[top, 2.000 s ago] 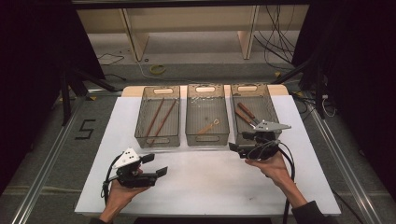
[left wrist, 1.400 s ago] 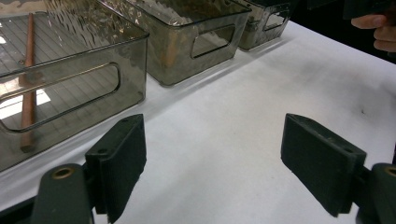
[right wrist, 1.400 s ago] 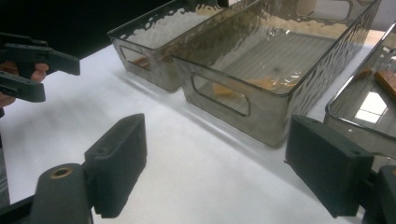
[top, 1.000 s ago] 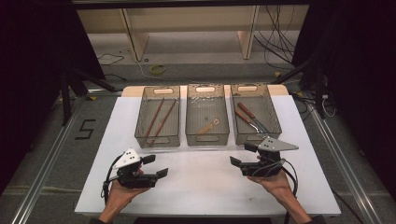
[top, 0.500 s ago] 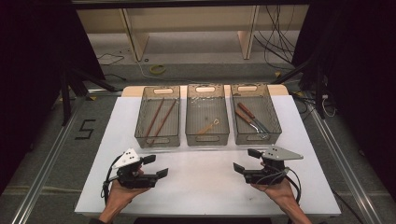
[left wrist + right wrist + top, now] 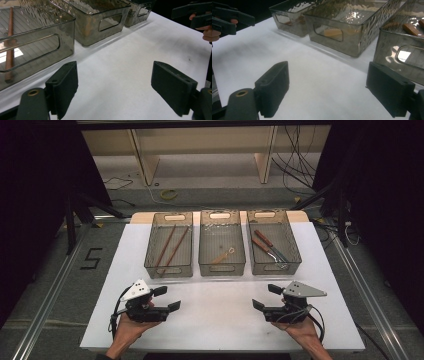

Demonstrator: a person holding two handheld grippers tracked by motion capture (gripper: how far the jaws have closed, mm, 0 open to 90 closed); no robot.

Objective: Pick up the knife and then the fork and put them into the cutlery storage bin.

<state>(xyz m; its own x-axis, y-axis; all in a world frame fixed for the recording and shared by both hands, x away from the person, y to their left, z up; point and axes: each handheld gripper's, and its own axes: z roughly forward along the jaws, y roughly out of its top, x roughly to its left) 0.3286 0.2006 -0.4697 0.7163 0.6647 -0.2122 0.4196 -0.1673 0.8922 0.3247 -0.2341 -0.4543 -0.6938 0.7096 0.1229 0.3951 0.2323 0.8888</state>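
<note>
From the high view, I held the left gripper and right gripper wide open, empty, short of three bins. Left gripper view: chopsticks lay lengthwise ahead-left (nearest). Right gripper view: brown-handled utensils sat ahead-right.

White table; three smoky plastic bins side by side at its far edge.

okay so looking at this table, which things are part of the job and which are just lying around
Likely job: left hand-held gripper, right hand-held gripper, left bin with chopsticks, middle bin, right bin with utensils.
Just around: floor cables, yellow ring.
</note>
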